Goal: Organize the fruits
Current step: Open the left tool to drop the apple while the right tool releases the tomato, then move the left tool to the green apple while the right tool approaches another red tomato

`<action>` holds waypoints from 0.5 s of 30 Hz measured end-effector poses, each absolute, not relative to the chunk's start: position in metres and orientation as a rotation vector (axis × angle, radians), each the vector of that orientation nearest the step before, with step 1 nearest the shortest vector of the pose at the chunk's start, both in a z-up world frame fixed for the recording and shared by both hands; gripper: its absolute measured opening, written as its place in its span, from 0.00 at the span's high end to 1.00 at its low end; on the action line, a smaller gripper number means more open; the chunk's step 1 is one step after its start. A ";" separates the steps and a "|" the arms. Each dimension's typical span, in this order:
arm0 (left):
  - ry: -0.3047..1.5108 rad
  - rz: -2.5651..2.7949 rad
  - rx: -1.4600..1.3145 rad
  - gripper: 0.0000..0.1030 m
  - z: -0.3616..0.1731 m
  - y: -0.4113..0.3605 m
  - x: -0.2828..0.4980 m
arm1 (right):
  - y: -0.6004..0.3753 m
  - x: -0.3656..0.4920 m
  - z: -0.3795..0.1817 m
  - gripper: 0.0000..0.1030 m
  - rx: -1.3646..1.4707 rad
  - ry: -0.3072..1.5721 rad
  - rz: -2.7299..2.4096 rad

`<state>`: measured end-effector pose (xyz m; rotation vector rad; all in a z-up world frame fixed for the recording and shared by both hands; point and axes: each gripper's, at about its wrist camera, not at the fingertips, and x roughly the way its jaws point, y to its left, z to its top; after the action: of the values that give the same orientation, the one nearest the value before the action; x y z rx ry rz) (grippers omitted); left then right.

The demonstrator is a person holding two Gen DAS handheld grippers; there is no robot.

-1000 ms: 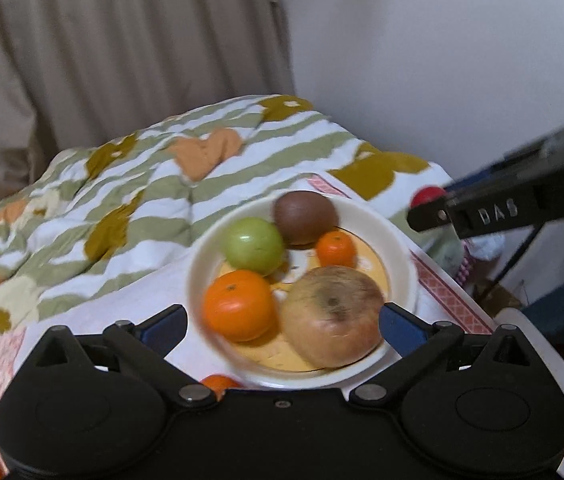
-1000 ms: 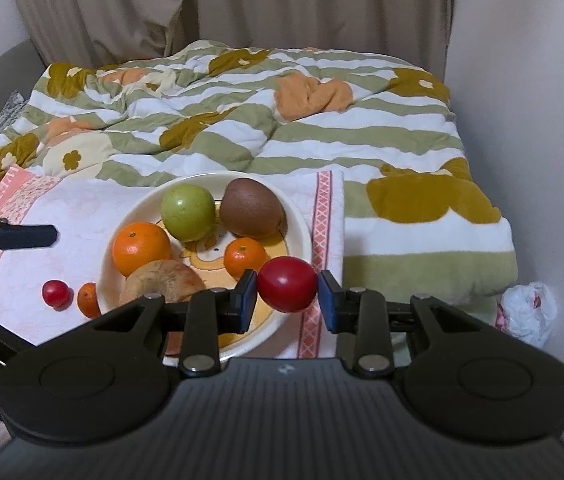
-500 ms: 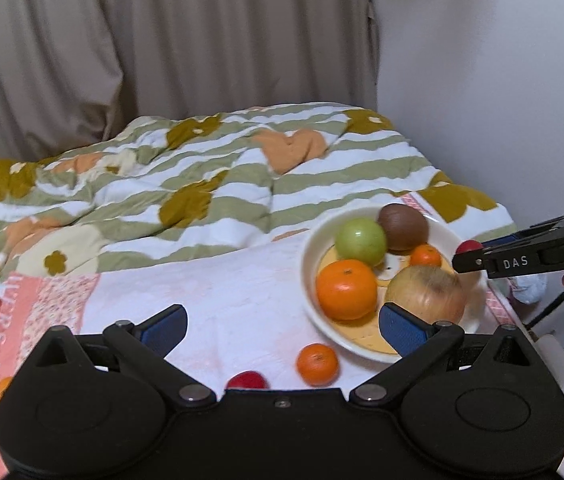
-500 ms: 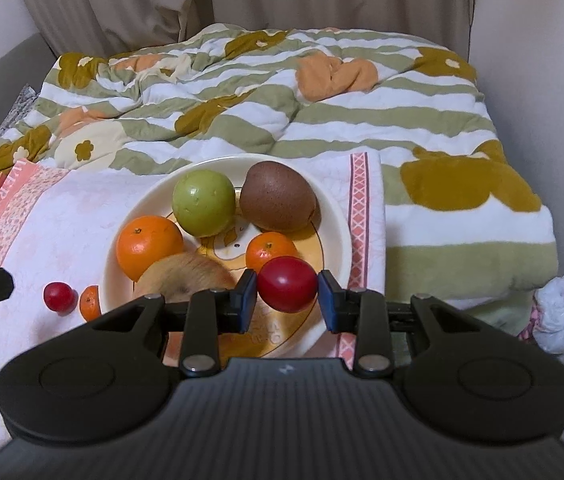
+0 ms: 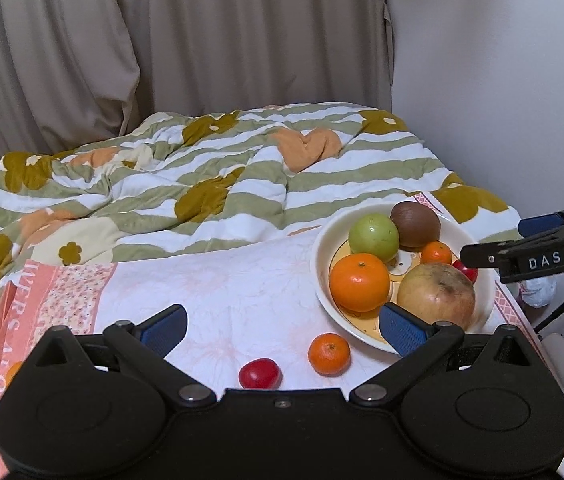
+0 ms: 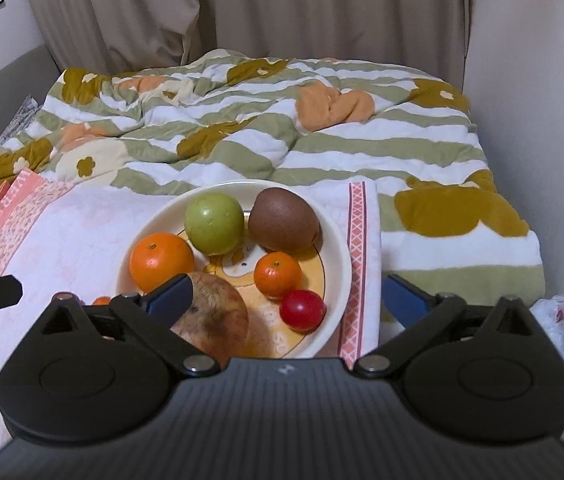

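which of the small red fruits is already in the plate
The red fruit at the plate's near rim, beside the small orange. The other red fruit lies on the cloth outside the plate.

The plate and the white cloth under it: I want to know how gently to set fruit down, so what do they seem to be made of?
The plate looks like glazed ceramic, possibly melamine: a smooth cream rim with soft shine and a printed yellow picture inside. The cloth looks like thin woven fabric, matte, faintly creased, with a pink patterned border.

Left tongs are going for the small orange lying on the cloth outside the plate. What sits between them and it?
Bare cloth only, as the left wrist view shows. The small orange lies just ahead of the open left tongs, with a red fruit beside it.
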<state>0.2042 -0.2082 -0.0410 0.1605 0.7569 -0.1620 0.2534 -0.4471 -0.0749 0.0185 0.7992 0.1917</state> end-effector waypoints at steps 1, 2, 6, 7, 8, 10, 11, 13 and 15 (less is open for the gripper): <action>0.753 -0.162 0.155 0.00 -0.039 -0.208 0.202 | -0.447 0.251 -0.072 0.00 0.015 0.794 0.193; 0.749 -0.162 0.151 0.00 -0.037 -0.209 0.201 | -0.447 0.247 -0.069 0.00 0.013 0.788 0.194; 0.721 -0.159 0.145 0.00 -0.025 -0.211 0.189 | -0.448 0.232 -0.055 0.00 0.009 0.761 0.193; 0.712 -0.157 0.145 0.00 -0.022 -0.212 0.186 | -0.449 0.226 -0.051 0.00 0.005 0.755 0.191; 0.702 -0.153 0.147 0.00 -0.018 -0.213 0.182 | -0.449 0.221 -0.047 0.00 0.000 0.750 0.189; 0.687 -0.142 0.146 0.00 -0.011 -0.214 0.174 | -0.449 0.211 -0.039 0.00 -0.011 0.742 0.178; 0.678 -0.137 0.139 0.00 -0.007 -0.213 0.169 | -0.449 0.205 -0.034 0.00 -0.017 0.737 0.175; 0.662 -0.130 0.125 0.00 0.000 -0.212 0.159 | -0.449 0.193 -0.026 0.00 -0.023 0.724 0.172; 0.643 -0.122 0.115 0.00 0.007 -0.211 0.147 | -0.448 0.180 -0.016 0.00 -0.029 0.712 0.171</action>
<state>0.1474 -0.2108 0.0071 0.1148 0.6428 -0.1222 0.1798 -0.4480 -0.0164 -0.0289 0.7122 0.1711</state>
